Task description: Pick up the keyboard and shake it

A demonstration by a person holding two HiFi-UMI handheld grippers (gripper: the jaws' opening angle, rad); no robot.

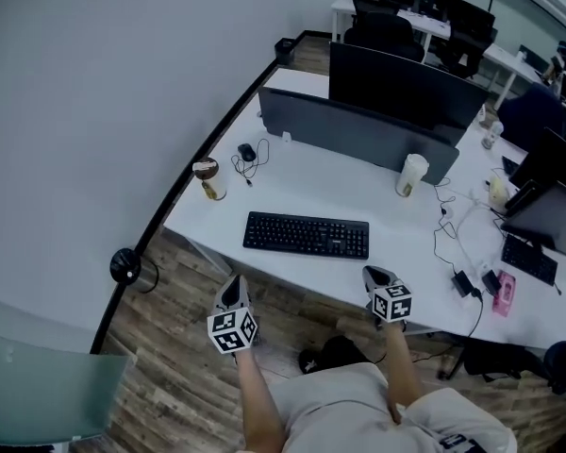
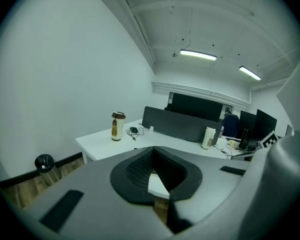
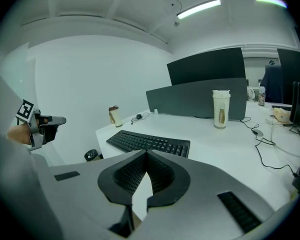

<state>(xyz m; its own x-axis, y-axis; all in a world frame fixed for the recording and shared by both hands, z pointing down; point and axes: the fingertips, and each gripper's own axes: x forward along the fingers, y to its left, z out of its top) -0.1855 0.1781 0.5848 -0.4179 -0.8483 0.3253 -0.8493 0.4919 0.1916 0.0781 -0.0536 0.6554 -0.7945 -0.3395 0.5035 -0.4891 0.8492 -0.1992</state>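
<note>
A black keyboard (image 1: 307, 235) lies flat on the white desk (image 1: 406, 243), close to its front edge. In the right gripper view the keyboard (image 3: 149, 142) sits just beyond the jaws. My left gripper (image 1: 233, 284) hangs below the desk's front edge, off the keyboard's left end, shut and empty. My right gripper (image 1: 375, 274) hovers at the front edge near the keyboard's right end, also shut with nothing in it. In the left gripper view the left gripper (image 2: 152, 150) hides the keyboard with its own body. Neither gripper touches the keyboard.
A brown-lidded cup (image 1: 208, 178) and a mouse (image 1: 246, 152) with its cable stand at the desk's left. A white tumbler (image 1: 411, 175) stands before the dark divider (image 1: 358, 132). Cables (image 1: 456, 239), a second keyboard (image 1: 528, 258) and a pink item (image 1: 504, 291) lie right. A black bin (image 1: 125, 265) is on the floor.
</note>
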